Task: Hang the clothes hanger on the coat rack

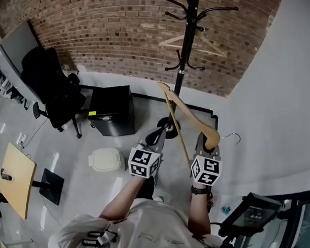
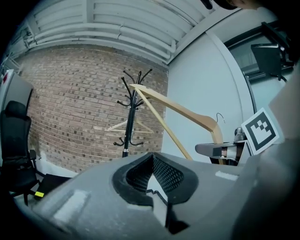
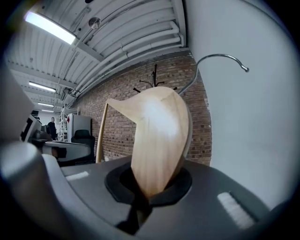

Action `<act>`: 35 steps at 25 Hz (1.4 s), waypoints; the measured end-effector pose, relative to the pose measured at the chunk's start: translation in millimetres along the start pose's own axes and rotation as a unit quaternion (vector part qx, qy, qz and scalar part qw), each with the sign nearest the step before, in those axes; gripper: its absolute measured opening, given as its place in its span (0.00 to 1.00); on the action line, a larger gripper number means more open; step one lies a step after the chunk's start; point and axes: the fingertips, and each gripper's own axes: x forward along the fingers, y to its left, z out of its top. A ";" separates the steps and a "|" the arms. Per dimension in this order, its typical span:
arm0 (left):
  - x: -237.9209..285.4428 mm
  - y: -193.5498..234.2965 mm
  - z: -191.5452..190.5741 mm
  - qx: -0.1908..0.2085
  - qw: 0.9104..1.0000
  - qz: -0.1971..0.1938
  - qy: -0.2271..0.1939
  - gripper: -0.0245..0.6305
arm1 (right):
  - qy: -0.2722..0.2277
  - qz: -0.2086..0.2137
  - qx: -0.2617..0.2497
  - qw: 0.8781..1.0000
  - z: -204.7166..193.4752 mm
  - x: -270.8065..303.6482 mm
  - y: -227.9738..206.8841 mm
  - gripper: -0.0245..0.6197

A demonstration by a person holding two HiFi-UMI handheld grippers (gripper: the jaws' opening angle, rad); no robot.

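Observation:
A black coat rack stands ahead against the brick wall, also in the left gripper view. One wooden hanger hangs on it. My right gripper is shut on the shoulder end of a second wooden hanger, whose metal hook points right. In the right gripper view the hanger's wood rises from between the jaws of my right gripper. My left gripper is beside it on the left, shut and holding nothing. The held hanger crosses its view.
A black cabinet and a black office chair stand left of the rack. A white round container sits on the floor near my left side. A wooden tabletop is at far left. A white wall runs along the right.

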 end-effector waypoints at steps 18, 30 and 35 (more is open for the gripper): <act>169.0 119.8 66.9 0.009 0.997 -0.064 -0.032 0.04 | -0.032 -0.015 -0.120 0.992 87.6 215.0 -2.4 0.05; 213.6 112.6 92.7 0.022 0.995 -0.088 -0.033 0.04 | -0.021 0.053 -0.199 0.978 123.6 274.2 -15.1 0.05; 211.9 102.6 126.8 0.025 0.994 -0.094 -0.057 0.04 | -0.026 0.085 -0.250 0.964 153.0 287.3 -19.4 0.05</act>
